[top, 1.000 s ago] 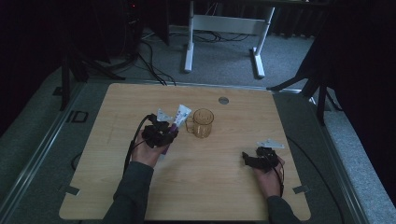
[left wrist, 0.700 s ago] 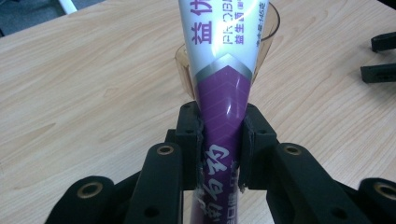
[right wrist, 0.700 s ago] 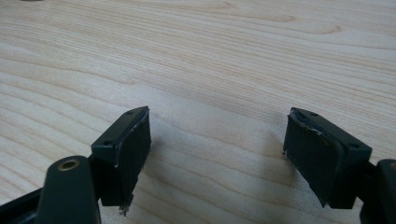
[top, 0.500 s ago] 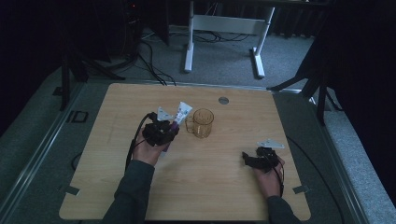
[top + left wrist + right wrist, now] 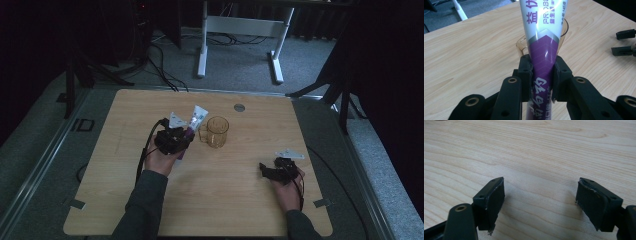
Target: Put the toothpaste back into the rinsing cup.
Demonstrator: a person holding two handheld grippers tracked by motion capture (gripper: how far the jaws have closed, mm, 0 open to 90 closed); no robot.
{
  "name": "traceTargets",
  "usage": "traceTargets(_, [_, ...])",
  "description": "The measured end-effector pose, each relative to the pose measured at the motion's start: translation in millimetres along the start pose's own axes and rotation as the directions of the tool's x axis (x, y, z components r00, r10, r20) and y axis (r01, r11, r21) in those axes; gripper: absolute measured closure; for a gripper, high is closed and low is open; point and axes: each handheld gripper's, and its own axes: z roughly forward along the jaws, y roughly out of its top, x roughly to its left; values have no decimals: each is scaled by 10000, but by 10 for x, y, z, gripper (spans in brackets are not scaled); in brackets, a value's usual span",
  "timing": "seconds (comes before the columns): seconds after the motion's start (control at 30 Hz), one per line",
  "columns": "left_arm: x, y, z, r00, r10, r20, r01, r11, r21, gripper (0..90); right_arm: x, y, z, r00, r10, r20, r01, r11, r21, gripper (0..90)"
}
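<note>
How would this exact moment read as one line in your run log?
left tool: shut on toothpaste tube, beside glass mug | right tool: open, holding nothing, low over wooden table

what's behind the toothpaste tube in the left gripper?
A clear amber mug stands right behind the tube; its rim and handle show either side. The tube covers the mug's middle, so its inside can't be seen there.

I see my left hand-held gripper (image 5: 541,75) as matte black, with brass-ringed screw holes and worn, frayed pads (image 5: 555,80). My right hand-held gripper (image 5: 540,202) matches, topped by a grey three-cornered plate (image 5: 289,154). Dark grey sleeves (image 5: 145,205) cover both forearms.
</note>
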Motion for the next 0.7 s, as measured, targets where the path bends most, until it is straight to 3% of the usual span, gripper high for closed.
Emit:
traceTargets(0.2, [5,23,1,9999,100,60,-99,9999,-123,729,0,0,0,10000,3,0,-3,10000,0,229])
traceTargets(0.7, [25,99,0,9995,-206,237,220,9980,-585,729,0,0,-1,10000,0,-3,0,10000,7,229])
